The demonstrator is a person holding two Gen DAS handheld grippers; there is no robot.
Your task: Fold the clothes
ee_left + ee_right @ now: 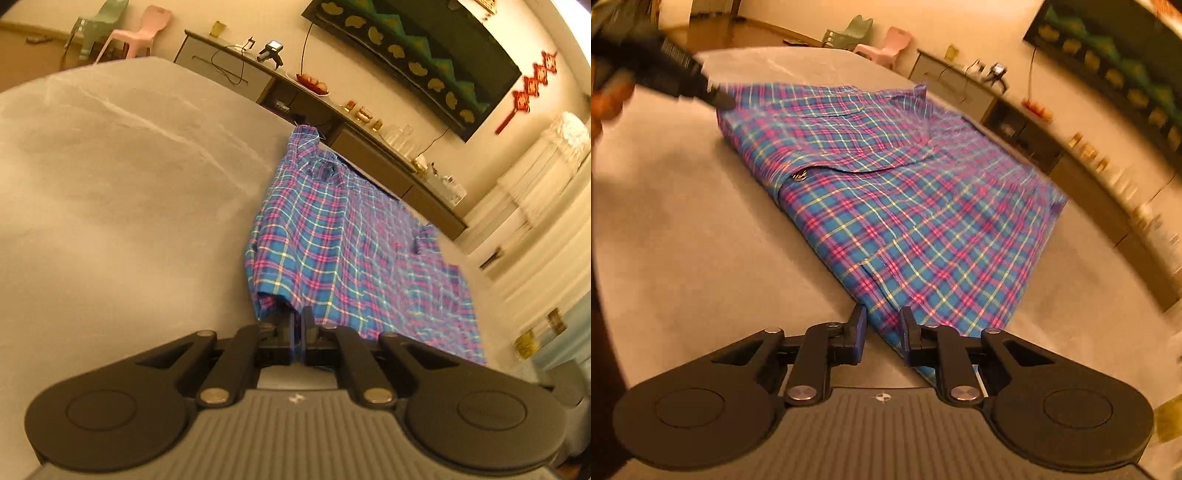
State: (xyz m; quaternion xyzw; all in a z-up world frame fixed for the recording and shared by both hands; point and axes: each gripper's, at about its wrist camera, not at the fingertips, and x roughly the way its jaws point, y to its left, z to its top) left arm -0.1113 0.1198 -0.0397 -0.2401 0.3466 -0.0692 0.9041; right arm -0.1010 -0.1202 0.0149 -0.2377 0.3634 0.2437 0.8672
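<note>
We hold a plaid shirt by two edges on the grey table.

In the left wrist view, our left gripper has its fingers drawn together on a bunched edge of the blue, pink and yellow checked cloth, which is lifted there and runs away from us across the table toward the collar end. In the right wrist view, our right gripper sits at the near corner of the shirt with its fingers set apart, the fabric lying between them; we cannot tell whether they press it. The shirt lies partly folded and mostly flat, a flap with a metal button showing on top. The left gripper appears blurred at the shirt's far corner. A long sideboard stands beyond the table.
</note>
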